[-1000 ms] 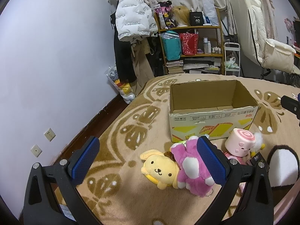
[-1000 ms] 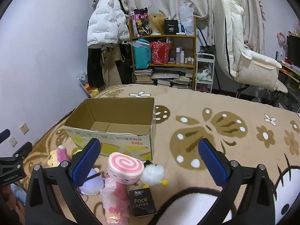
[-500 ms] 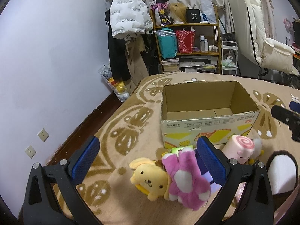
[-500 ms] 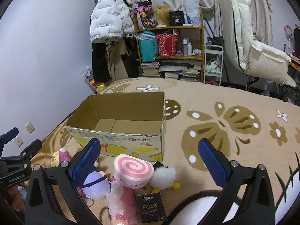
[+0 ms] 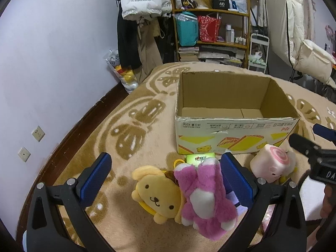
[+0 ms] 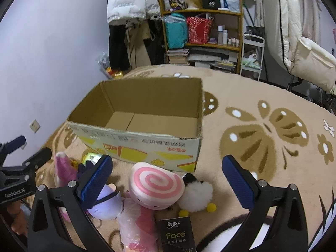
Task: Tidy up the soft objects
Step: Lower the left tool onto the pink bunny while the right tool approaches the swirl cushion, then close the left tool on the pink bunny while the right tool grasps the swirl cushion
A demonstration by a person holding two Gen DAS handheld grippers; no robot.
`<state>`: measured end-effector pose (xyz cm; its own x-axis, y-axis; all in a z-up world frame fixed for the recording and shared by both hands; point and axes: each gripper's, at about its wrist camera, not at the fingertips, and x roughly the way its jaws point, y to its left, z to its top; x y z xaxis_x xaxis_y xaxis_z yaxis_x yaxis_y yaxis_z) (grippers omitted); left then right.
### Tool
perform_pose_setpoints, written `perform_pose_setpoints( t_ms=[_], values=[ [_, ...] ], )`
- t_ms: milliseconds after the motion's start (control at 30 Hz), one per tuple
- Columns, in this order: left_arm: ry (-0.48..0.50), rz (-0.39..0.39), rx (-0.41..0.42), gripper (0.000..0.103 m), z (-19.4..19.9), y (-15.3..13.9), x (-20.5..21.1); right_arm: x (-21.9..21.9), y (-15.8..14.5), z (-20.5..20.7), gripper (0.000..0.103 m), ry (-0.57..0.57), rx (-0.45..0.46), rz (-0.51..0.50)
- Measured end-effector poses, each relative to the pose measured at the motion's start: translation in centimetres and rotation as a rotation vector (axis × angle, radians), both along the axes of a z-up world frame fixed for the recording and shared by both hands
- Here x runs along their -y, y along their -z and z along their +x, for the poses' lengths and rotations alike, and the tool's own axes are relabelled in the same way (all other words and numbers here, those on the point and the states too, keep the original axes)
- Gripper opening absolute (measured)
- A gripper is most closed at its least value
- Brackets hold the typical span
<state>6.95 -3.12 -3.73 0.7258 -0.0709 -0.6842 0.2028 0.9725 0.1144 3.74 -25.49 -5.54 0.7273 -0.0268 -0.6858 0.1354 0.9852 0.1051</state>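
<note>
An open, empty cardboard box stands on the rug. In front of it lie a yellow dog plush, a pink plush, a pink swirl roll plush, a purple plush and a white fluffy plush. My left gripper is open above the yellow and pink plushes. My right gripper is open above the swirl roll plush. Both are empty.
A black "Face" tissue pack, a pink item in a plastic bag and a green pack lie among the plushes. A cluttered shelf, hanging coats and a white chair stand behind. The wall is at left.
Both grippers have moved forward and down toward the plushes and the box, which now look larger. Both stay open.
</note>
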Motion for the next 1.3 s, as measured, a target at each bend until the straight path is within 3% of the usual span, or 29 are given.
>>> perform_pose_setpoints(
  t_ms=[300, 633, 833, 1067, 1133, 1200, 1300],
  values=[
    [0.028, -0.010, -0.063, 0.103, 0.7, 1.2, 0.8, -0.7, 2.2, 1.6, 0.103, -0.025, -0.065, 0.001],
    [0.094, 0.053, -0.114, 0.103, 0.4, 3.2, 2.5, -1.5, 4.3, 2.3, 0.103, -0.059, -0.158, 0.004],
    [0.103, 0.015, -0.181, 0.101, 0.8, 4.5, 2.2, -1.3, 5.0, 2.7, 0.103, -0.057, -0.182, 0.014],
    [0.105, -0.053, -0.262, 0.079, 1.2, 5.7, 1.7, -0.9, 5.5, 3.0, 0.102, -0.072, -0.196, 0.043],
    [0.108, -0.079, -0.277, 0.071, 1.2, 5.8, 1.6, -0.8, 5.7, 3.2, 0.088, -0.079, -0.207, 0.050],
    [0.120, -0.104, -0.295, 0.061, 1.1, 5.9, 1.5, -0.9, 6.0, 3.2, 0.085, -0.089, -0.228, 0.054],
    [0.125, -0.105, -0.297, 0.055, 0.9, 5.9, 1.7, -1.0, 6.3, 3.3, 0.076, -0.098, -0.242, 0.067]
  ],
)
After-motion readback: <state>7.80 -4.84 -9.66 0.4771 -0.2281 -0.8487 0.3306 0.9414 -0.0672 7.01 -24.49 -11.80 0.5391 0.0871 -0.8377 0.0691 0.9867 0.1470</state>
